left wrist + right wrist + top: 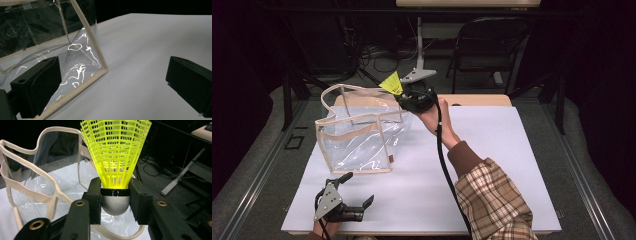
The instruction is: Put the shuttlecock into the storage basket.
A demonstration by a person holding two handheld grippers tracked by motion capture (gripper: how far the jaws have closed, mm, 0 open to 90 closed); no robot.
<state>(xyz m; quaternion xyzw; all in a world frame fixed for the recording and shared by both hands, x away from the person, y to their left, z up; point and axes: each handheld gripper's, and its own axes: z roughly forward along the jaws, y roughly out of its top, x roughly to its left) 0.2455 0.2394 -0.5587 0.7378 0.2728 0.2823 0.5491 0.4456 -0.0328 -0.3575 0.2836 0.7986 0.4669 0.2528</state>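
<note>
Two grippers are at a white table (pixel 492 165). The right gripper (pixel 404 95) is up high near the far edge, at about 12 o'clock from the middle of the table. Its jaws pinch a yellow birdie (pixel 115 152) by its grey round nose, with the net skirt pointing up. In the high view the birdie (pixel 392 82) sits just above the rim of a clear bag (pixel 362 135), at the bag's 2 o'clock corner. The bag has cream cloth edges and handles, and its top is open. It stands at about 10 o'clock on the table. The left gripper (pixel 360 189) is low near the front edge, at about 7 o'clock. Its jaws are spread wide and hold nothing. In the left gripper view, one jaw is just beside the bag's bottom corner (pixel 103 68). A person's hand (pixel 434 120) in a plaid sleeve (pixel 492 195) holds the right gripper.
</note>
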